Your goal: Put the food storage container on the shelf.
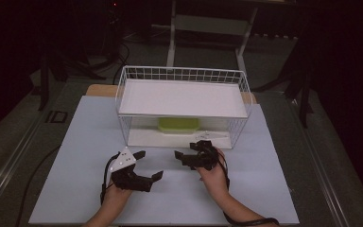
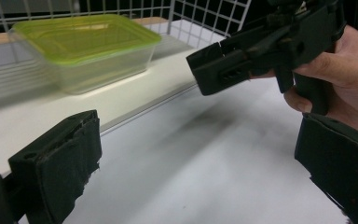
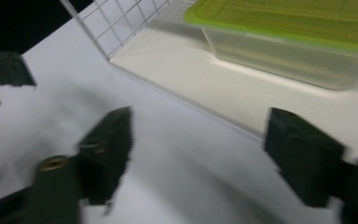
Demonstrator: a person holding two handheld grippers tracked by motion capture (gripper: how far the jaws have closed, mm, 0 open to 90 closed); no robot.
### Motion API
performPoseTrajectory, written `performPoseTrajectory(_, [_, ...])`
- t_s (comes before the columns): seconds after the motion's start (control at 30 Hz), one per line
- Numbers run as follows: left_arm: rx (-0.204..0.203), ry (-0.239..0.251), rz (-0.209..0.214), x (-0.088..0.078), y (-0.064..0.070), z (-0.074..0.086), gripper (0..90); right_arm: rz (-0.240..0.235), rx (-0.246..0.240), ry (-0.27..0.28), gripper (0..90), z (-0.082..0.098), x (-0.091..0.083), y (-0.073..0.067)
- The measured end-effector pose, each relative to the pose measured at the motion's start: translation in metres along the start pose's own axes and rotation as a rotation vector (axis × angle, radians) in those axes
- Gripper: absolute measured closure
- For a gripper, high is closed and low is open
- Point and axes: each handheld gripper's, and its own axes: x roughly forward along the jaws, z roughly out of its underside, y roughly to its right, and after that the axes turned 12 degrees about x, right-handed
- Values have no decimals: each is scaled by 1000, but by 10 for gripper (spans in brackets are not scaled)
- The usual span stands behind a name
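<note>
A clear plastic container with a green lid (image 1: 178, 125) (image 2: 84, 46) (image 3: 298, 42) sits on the lower shelf of a white wire rack (image 1: 183, 74). In front of the rack, over the white table mat, my left gripper (image 1: 148, 164) (image 2: 198, 177) is held open with nothing between its jaws. My right gripper (image 1: 188, 150) (image 3: 200, 158) hovers just outside the rack's open front, jaws wide apart and empty, pointing toward the container. In the left gripper view the right gripper (image 2: 261, 51) and the hand holding it appear close by at the upper right.
The rack has a white upper shelf (image 1: 184, 98) above the container and wire walls at the sides and back. The white mat (image 1: 85, 156) covers the table. A jaw of the left gripper (image 3: 4, 67) shows at the left of the right gripper view.
</note>
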Motion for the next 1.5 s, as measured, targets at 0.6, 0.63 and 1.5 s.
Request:
performPoseTrajectory(0.6, [50,20,130,-7,5,-21,14,-17,-116,73,151,4,-60,2])
performPoseTrajectory(0.63, [54,20,126,-9,6,-21,14,-21,-120,74,151,5,-62,2])
performPoseTrajectory(1.5, [-2,23,146,-62,16,6,14,-31,-149,100,151,50,-136,24])
